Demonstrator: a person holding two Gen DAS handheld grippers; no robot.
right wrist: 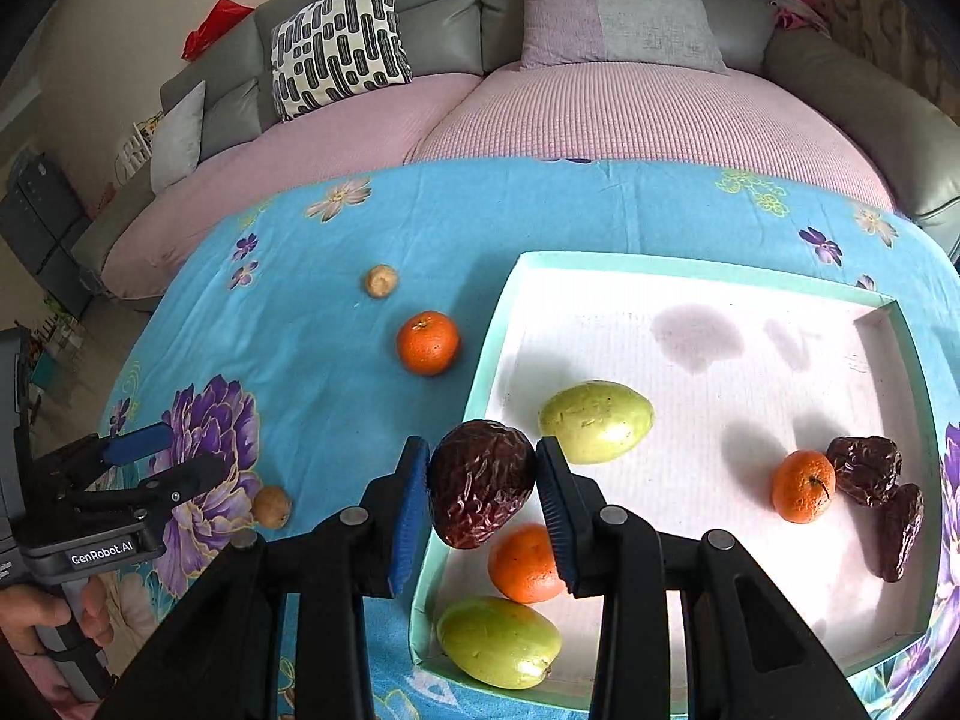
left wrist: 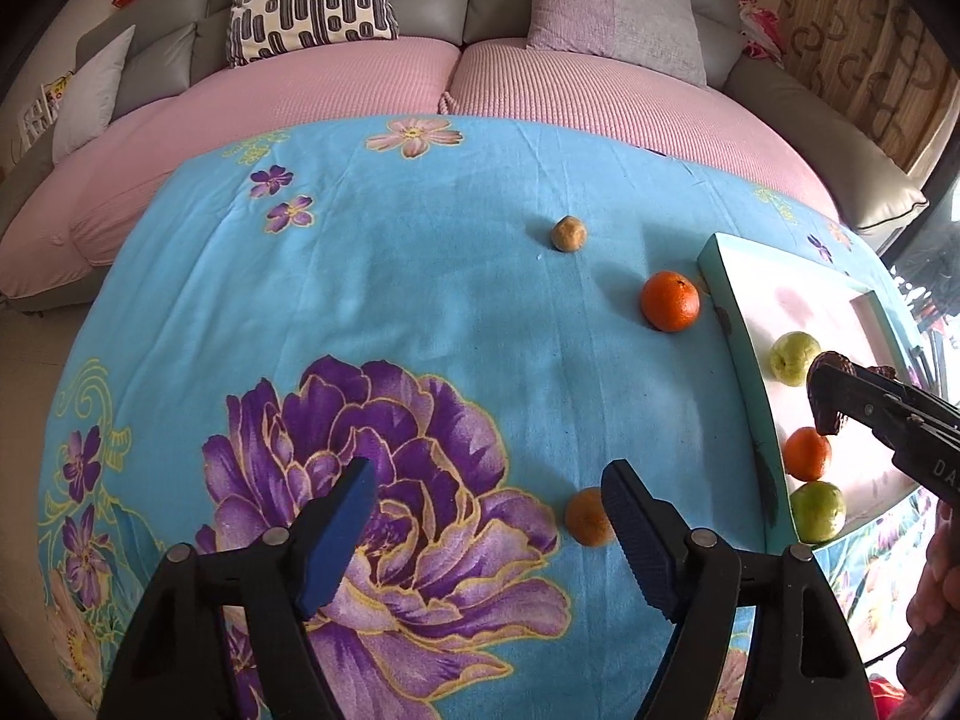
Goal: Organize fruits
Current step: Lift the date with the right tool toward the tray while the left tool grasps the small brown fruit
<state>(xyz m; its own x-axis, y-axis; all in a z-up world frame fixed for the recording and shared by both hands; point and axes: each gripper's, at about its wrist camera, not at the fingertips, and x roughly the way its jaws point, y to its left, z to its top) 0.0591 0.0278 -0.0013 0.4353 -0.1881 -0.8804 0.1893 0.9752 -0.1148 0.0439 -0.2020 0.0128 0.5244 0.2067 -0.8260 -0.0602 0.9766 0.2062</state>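
Right wrist view: your right gripper [right wrist: 482, 495] clamps a wrinkled, glossy dried date [right wrist: 480, 480] over the tray's [right wrist: 480, 372] near-left rim. Your left gripper [left wrist: 489, 531] gapes wide above the soft cloth [left wrist: 420, 300].

Left gripper [left wrist: 489, 495]: black plastic arms, blue ribbed pads, round grey pivot screws.
Right gripper [right wrist: 483, 480]: same black-and-blue build.
Marking: white "GenRobot.AI" on the left gripper's grey body.

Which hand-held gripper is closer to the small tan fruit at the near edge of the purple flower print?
Left. The left hand-held gripper hangs open beside the small tan fruit; the right hand-held gripper grips a wrinkled dark date over the white tray.
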